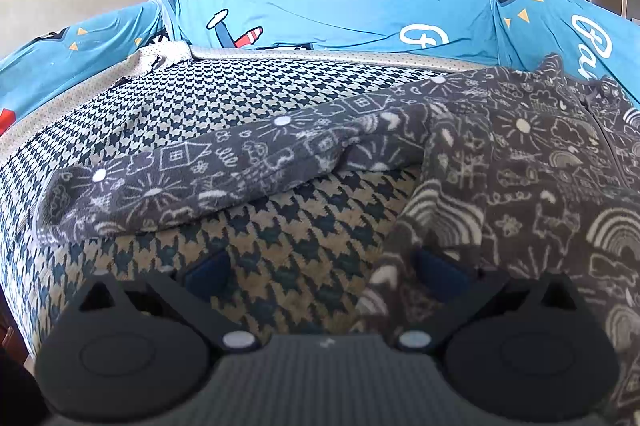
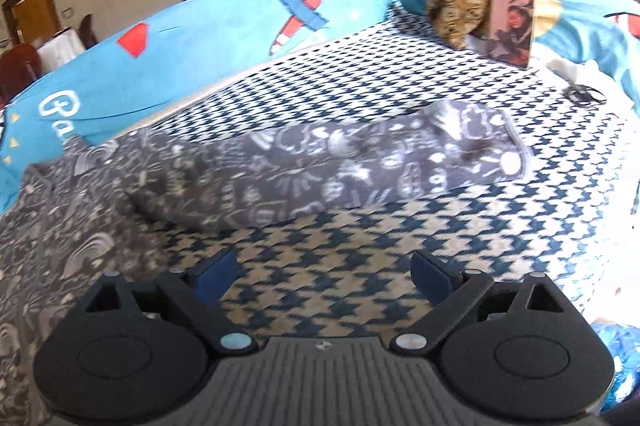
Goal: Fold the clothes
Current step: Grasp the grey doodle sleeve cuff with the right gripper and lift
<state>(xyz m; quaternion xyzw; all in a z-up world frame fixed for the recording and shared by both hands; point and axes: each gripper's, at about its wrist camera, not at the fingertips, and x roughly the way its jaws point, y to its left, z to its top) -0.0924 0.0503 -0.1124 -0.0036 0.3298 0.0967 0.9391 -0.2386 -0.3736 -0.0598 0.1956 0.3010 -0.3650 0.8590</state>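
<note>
Grey doodle-print garment [image 1: 500,153] spread on houndstooth sofa [image 1: 248,93]; left claw [image 1: 320,276], right claw [image 2: 322,276] both agape, empty

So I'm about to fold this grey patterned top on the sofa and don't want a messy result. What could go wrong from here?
1. The left gripper sits at the grey top's hem with one finger against the fabric; closing may pinch only one layer.
2. The right gripper is open over bare houndstooth cover, so it could grab that instead.
3. The right sleeve lies stretched out and may drag.
</note>
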